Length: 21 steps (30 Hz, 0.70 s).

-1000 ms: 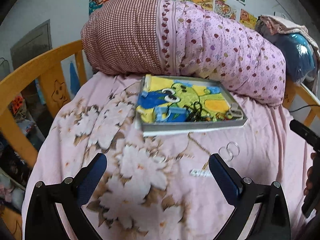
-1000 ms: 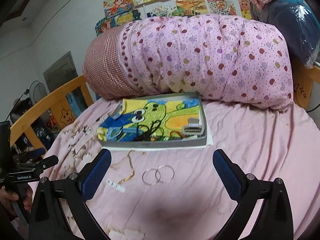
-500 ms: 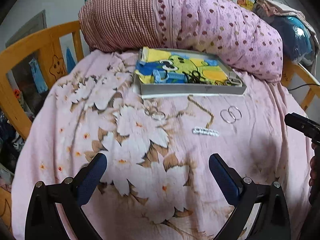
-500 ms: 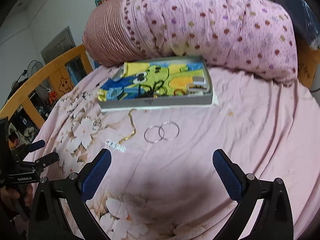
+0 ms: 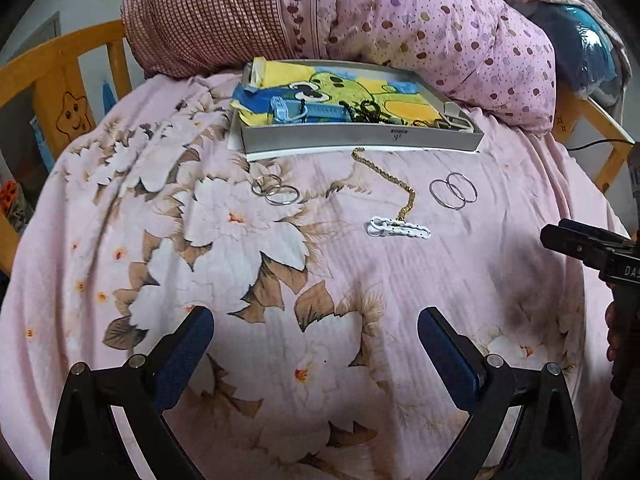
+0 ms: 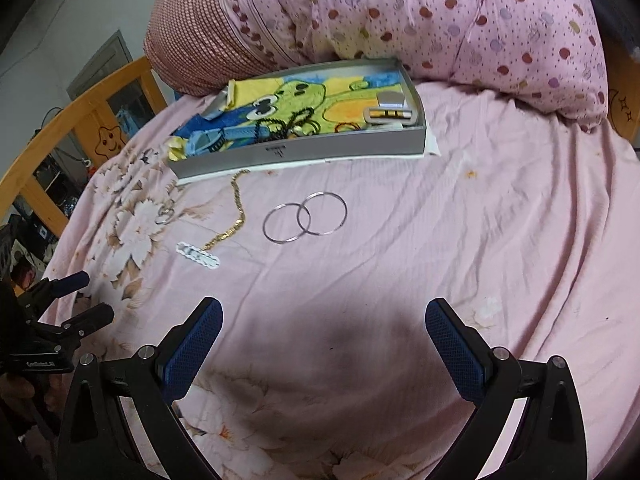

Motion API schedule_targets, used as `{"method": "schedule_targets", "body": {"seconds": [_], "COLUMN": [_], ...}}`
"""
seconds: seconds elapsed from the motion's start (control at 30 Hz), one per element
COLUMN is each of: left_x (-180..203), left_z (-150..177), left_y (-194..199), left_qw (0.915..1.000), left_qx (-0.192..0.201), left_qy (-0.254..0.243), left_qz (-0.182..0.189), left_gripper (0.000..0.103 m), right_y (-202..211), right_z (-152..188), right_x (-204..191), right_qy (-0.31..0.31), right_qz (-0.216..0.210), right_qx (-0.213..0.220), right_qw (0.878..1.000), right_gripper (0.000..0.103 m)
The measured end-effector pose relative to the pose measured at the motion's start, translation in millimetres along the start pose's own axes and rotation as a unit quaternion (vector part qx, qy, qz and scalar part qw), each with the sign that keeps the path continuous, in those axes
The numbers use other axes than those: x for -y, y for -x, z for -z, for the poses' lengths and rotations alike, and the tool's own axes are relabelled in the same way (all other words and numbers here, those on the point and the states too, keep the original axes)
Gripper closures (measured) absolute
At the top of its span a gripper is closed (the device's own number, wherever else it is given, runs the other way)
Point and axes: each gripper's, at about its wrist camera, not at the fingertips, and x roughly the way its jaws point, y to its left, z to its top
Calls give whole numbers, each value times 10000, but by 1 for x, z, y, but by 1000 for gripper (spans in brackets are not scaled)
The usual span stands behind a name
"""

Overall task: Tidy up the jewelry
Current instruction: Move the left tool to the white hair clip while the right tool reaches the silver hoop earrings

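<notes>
Hovering low over the bed (image 5: pixel 280 264), the left claw (image 5: pixel 316 340) has its blue-padded jaws spread wide with nothing between them, and the right claw (image 6: pixel 324 338) is just as wide and empty above plain pink sheet. Plenty of bare bedspread lies ahead of both. The wooden bed rail (image 5: pixel 60 64) hems in the left side.

Further out, the loose jewelry lies in a row on the sheet. A white hair clip (image 5: pixel 398 229) lies flat, touching the lower end of a gold chain (image 5: pixel 386 179) that trails up to the tray's front wall. Right of the chain, two thin silver hoops (image 6: pixel 305 217) overlap each other. Left of it, another small cluster of silver rings (image 5: pixel 276 192) sits on the flower print.

Beyond them, a shallow grey tray (image 6: pixel 320 148) lined with a bright cartoon cloth holds a blue strap, a dark beaded strand and a metal buckle piece at its right end. Behind the tray, a rolled spotted quilt (image 6: pixel 420 16) closes off the far edge.
</notes>
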Motion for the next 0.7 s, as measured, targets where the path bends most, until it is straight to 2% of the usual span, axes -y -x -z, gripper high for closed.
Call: {"method": "schedule_targets", "body": {"seconds": [0.47,0.7], "left_x": [7,14], "left_z": [-9,-21], "left_y": [-24,-34], "left_qw": [9990,9977], "left_qx": [-111,-81], "left_qy": [-131,-141], "left_qz": [407,657], "left_gripper": [0,0], "right_y": [-33,-42], "right_z": [-5,-18], "right_x": [8,14], "right_qy": [-83,-41], "right_qz": [-95,-193], "right_qx": [-108,9], "right_qw": [9999,9998], "right_gripper": [3,3]}}
